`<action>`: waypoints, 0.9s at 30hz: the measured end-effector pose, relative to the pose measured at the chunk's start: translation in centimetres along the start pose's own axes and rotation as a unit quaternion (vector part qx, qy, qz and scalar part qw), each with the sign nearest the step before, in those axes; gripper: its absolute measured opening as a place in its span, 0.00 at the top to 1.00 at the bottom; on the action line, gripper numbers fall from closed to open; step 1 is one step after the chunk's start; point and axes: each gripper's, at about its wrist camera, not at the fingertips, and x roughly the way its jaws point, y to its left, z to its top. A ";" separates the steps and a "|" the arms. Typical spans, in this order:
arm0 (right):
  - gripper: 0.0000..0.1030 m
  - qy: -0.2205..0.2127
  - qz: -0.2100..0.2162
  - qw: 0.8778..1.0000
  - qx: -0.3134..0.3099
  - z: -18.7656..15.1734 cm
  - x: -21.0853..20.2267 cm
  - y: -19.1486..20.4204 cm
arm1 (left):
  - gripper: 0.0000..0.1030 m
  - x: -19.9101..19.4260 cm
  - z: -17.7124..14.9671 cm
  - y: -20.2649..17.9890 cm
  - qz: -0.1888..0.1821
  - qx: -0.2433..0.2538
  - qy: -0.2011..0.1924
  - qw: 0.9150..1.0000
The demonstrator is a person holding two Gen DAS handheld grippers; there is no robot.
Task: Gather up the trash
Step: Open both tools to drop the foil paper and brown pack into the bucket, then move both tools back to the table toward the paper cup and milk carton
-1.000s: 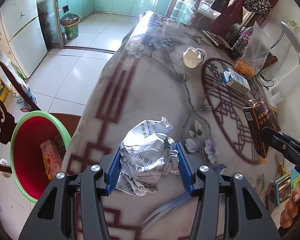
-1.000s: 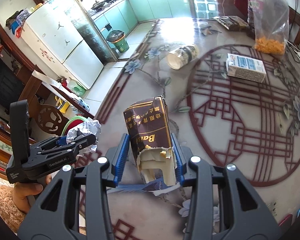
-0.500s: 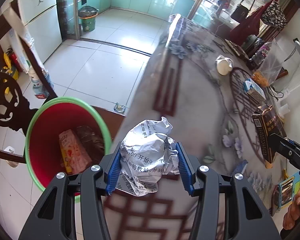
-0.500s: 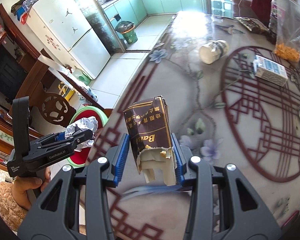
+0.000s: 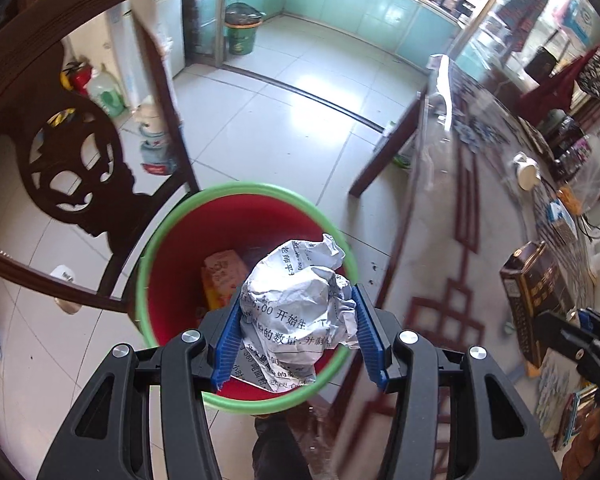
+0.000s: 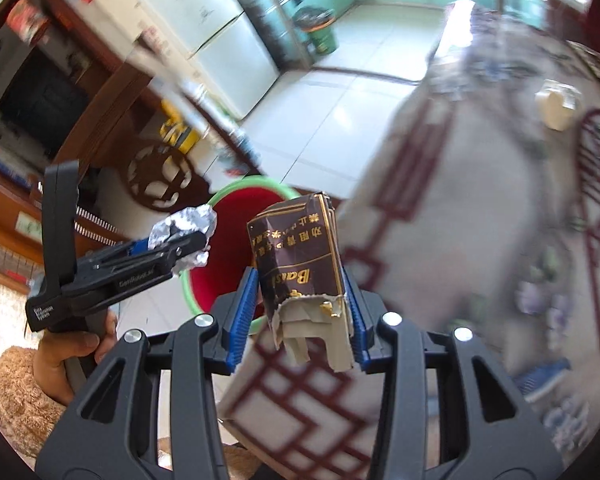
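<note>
Two fisheye views, each looking steeply down along its own gripper from close behind: the left sits directly over the red bin [image 5: 172, 280], the right looks from beside it, both sharing bin, surface [image 6: 460, 208] edge and kitchen floor [image 5: 284, 92].

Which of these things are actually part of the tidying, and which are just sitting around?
Part of the job:
- crumpled printed paper ball, clamped in the left tool
- torn dark brown carton, clamped in the right tool
- red bin with green rim, holding an orange packet

Just lying about:
- carved dark wooden chair
- white fridge
- green kitchen bin
</note>
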 end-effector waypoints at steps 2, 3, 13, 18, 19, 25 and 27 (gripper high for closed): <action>0.61 0.015 0.003 1.000 -0.016 0.4 1.6 1.4 | 0.53 0.2 -0.1 1.5 0.005 -0.012 0.002 1.000; 0.61 0.023 0.006 0.999 -0.024 0.6 2.4 2.1 | 0.53 0.3 -0.2 2.4 0.008 -0.020 0.004 1.000; 0.30 0.041 0.036 0.998 -0.019 1.6 5.6 4.7 | 0.41 0.7 -0.6 6.4 0.014 -0.062 0.015 0.998; 0.30 0.029 0.027 0.999 -0.009 1.8 4.5 3.7 | 0.34 0.8 -0.1 6.1 0.013 -0.067 0.011 0.998; 0.30 0.023 0.023 0.999 0.000 1.8 4.0 3.0 | 0.33 0.9 0.1 5.8 0.011 -0.065 0.012 0.998; 0.28 -0.001 -0.017 0.999 0.029 1.3 1.5 -1.1 | 0.31 1.6 1.1 2.6 -0.008 -0.034 0.017 0.999; 0.28 -0.012 -0.033 0.998 0.047 0.8 0.1 -3.5 | 0.31 1.9 1.5 0.7 -0.015 -0.013 0.021 1.000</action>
